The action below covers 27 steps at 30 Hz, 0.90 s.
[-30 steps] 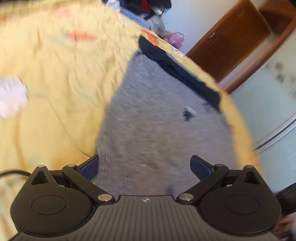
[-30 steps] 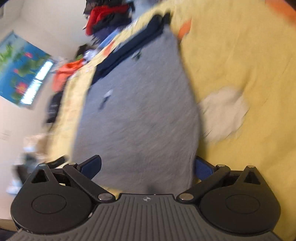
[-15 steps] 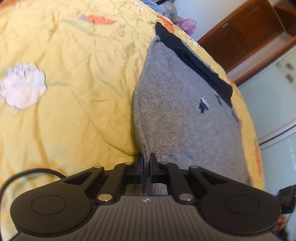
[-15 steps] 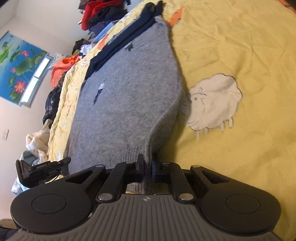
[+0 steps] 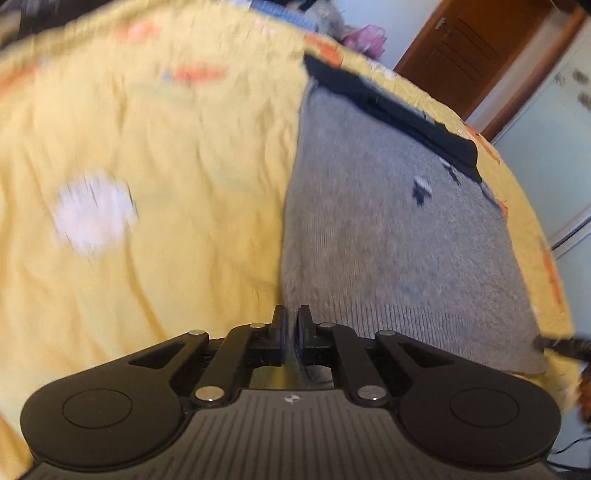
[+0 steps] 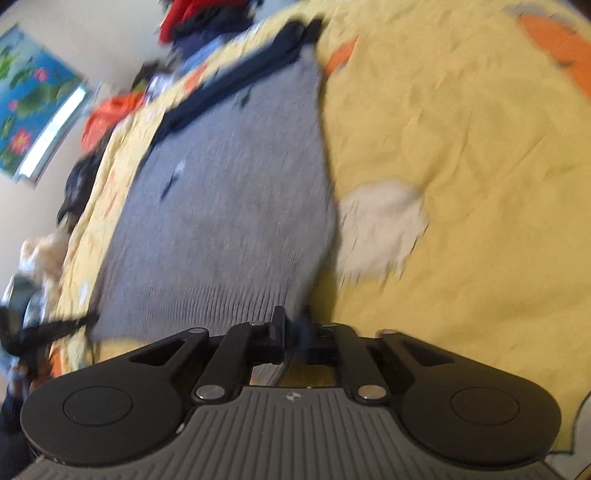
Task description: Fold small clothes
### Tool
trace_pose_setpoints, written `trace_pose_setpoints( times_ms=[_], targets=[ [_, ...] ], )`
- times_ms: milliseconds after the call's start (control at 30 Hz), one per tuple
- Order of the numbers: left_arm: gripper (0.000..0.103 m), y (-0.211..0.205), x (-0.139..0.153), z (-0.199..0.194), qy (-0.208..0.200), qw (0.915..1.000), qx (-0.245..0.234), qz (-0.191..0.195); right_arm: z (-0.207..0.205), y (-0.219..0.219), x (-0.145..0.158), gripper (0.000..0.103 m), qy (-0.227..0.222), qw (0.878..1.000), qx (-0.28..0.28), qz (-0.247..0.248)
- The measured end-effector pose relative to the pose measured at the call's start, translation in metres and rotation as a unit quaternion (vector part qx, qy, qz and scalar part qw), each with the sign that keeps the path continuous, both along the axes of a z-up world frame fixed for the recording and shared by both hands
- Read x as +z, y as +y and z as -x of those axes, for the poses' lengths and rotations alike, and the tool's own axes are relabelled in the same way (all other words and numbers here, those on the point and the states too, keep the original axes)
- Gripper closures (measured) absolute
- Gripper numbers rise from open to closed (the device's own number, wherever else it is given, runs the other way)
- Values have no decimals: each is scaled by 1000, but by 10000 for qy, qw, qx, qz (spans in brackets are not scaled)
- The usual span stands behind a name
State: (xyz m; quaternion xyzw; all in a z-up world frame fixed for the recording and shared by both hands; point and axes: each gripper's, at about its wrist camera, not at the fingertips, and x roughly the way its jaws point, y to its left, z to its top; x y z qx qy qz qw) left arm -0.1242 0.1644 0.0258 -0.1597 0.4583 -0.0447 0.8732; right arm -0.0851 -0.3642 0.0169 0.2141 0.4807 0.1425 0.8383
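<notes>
A grey knit sweater (image 5: 388,236) with a dark navy collar lies flat on a yellow bedspread (image 5: 166,155); it also shows in the right wrist view (image 6: 229,206). My left gripper (image 5: 291,328) is shut on the sweater's near hem corner at its left edge. My right gripper (image 6: 293,328) is shut on the hem corner at the sweater's right edge. The ribbed hem stretches between the two grippers. Both views are blurred by motion.
The bedspread (image 6: 461,166) has a white sheep print (image 6: 380,225) and orange patches. A pile of clothes (image 6: 207,18) sits at the far end of the bed. A wooden door (image 5: 465,48) stands beyond the bed. The other gripper (image 6: 44,328) shows at the left edge.
Both grippers went from open over the hem to shut on its corners. Since then both views have shifted and blurred, with the sweater's hem drawn along with the grippers.
</notes>
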Motion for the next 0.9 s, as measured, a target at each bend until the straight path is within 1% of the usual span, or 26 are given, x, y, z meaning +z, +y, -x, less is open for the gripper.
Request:
trace_pose_setpoints(
  times_ms=[33, 67, 100, 133, 167, 200, 233, 267, 300, 333, 367, 400, 433, 500, 533, 567, 600, 633, 700, 767, 900],
  targets=[
    [97, -1, 12, -3, -156, 9996, -35, -228, -4, 2, 8, 59, -197, 9993, -128, 273],
    [92, -4, 23, -7, -302, 9986, -26, -434, -9, 8, 17, 45, -432, 9968, -247, 617],
    [88, -7, 34, -13, -485, 9969, 4, -618, -15, 16, 25, 39, -695, 9929, -322, 906],
    [74, -13, 42, -22, -723, 9942, 36, -792, -23, 26, 31, 32, -982, 9891, -304, 1058],
    [47, -21, 48, -33, -975, 9904, 119, -974, -33, 39, 35, 30, -1245, 9860, -246, 1079],
    [34, -33, 50, -45, -1241, 9855, 238, -1135, -45, 52, 36, 28, -1401, 9848, -200, 1008],
    [25, -46, 49, -56, -1565, 9801, 272, -1190, -60, 66, 35, 22, -1480, 9851, -146, 867],
    [25, -61, 44, -69, -1762, 9768, 252, -1189, -76, 80, 32, 15, -1525, 9859, -71, 686],
    [25, -78, 37, -86, -1683, 9777, 280, -1225, -93, 95, 26, 14, -1574, 9859, -55, 569],
    [25, -94, 28, -102, -1542, 9800, 253, -1229, -109, 108, 21, 16, -1598, 9852, -87, 609],
    [25, -109, 18, -117, -1479, 9818, 145, -1181, -124, 123, 15, 19, -1608, 9841, -71, 752],
    [25, -124, 6, -128, -1446, 9820, -4, -1213, -137, 139, 9, 19, -1633, 9817, -55, 981],
    [25, -137, -5, -138, -1359, 9815, -113, -1345, -147, 154, 2, 19, -1619, 9789, -96, 1241],
    [25, -154, -28, -155, -993, 9816, -222, -1617, -164, 172, -15, 19, -1405, 9748, -148, 1728],
    [22, -158, -39, -160, -816, 9827, -271, -1638, -164, 178, -21, 16, -1460, 9696, -172, 1955],
    [17, -161, -43, -156, -1045, 9788, -257, -1740, -158, 185, -25, 6, -1580, 9620, -151, 2224],
    [17, -161, -47, -153, -1152, 9766, -283, -1792, -156, 190, -30, 2, -1527, 9573, -70, 2455],
    [16, -159, -50, -148, -1247, 9766, -269, -1729, -148, 191, -32, 1, -1637, 9536, -20, 2526],
    [12, -154, -51, -148, -1244, 9779, -308, -1652, -133, 186, -33, 1, -1723, 9530, -19, 2493],
    [6, -152, -52, -150, -1219, 9787, -311, -1620, -119, 181, -32, 1, -1710, 9528, 0, 2507],
    [3, -152, -51, -150, -1203, 9787, -334, -1630, -83, 172, -31, 1, -1741, 9518, 68, 2526]
  ],
)
